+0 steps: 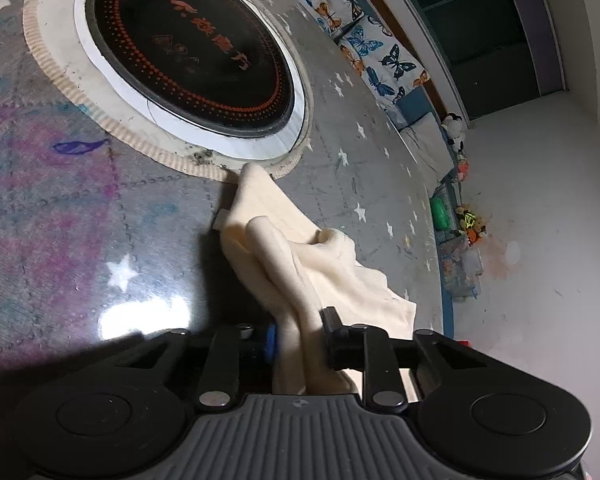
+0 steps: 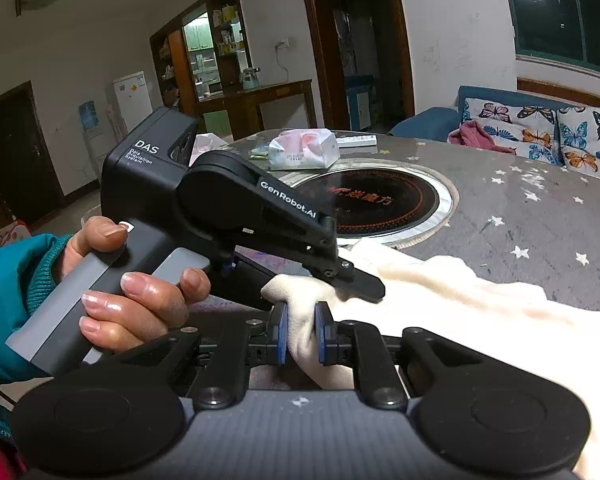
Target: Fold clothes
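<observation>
A: Left wrist view: the left tool [image 1: 298,336] pinches a bunched edge of the cream garment [image 1: 284,248] lying on the surface [image 1: 80,220].
B: Right wrist view: the right tool [image 2: 301,334] clamps another fold. Likely gripping before folding; next, lift and spread together.

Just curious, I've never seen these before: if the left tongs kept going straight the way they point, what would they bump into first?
The left tongs are shut on the cream cloth, which fills the path ahead. Beyond it, probably the starred table top beside the round black cooktop, though depth is unclear.
</observation>
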Demonstrator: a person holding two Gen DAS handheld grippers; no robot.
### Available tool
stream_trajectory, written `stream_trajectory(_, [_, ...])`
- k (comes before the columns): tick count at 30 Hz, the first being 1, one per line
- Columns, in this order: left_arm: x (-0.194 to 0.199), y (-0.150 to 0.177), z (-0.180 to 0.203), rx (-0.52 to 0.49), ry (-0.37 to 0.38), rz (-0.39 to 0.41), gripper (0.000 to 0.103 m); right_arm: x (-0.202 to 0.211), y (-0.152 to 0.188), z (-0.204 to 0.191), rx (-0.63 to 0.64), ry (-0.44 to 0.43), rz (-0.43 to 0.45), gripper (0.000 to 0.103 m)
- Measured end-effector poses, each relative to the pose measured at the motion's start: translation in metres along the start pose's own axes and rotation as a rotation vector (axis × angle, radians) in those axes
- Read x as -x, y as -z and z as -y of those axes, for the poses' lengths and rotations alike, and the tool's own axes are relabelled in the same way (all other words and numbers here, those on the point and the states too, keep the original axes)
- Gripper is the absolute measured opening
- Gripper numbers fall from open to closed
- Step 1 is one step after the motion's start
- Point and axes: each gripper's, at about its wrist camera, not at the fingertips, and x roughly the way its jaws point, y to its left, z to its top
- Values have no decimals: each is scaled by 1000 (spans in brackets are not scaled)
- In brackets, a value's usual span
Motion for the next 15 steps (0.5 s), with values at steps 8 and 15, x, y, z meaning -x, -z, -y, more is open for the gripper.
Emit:
stream_trajectory(8, [0, 4, -3, -12, -28, 12, 23, 24, 6, 24, -54, 84, 30, 26])
stream_trajectory(15, [1, 6, 3, -53, -48, 27, 23, 41, 17, 88, -162, 377, 14, 42])
